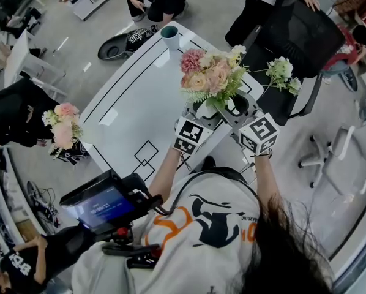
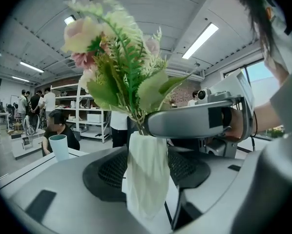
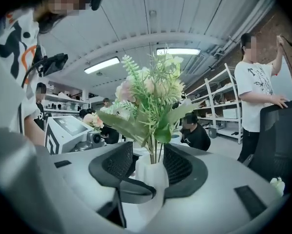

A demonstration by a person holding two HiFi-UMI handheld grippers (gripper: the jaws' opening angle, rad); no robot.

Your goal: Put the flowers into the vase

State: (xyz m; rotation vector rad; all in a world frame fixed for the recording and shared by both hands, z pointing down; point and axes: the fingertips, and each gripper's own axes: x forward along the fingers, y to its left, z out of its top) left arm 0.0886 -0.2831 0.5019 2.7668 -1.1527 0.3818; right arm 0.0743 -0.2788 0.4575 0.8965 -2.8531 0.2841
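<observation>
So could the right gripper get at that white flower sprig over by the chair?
Probably yes. The right gripper stands open around the vase, gripping nothing, and the sprig lies just beyond it by the chair, with nothing between.

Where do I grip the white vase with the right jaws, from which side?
Probably the vase body just under its rim, coming level from the person's right: it stands upright, the left gripper holds its other side, and the flowers block any approach from above.
</observation>
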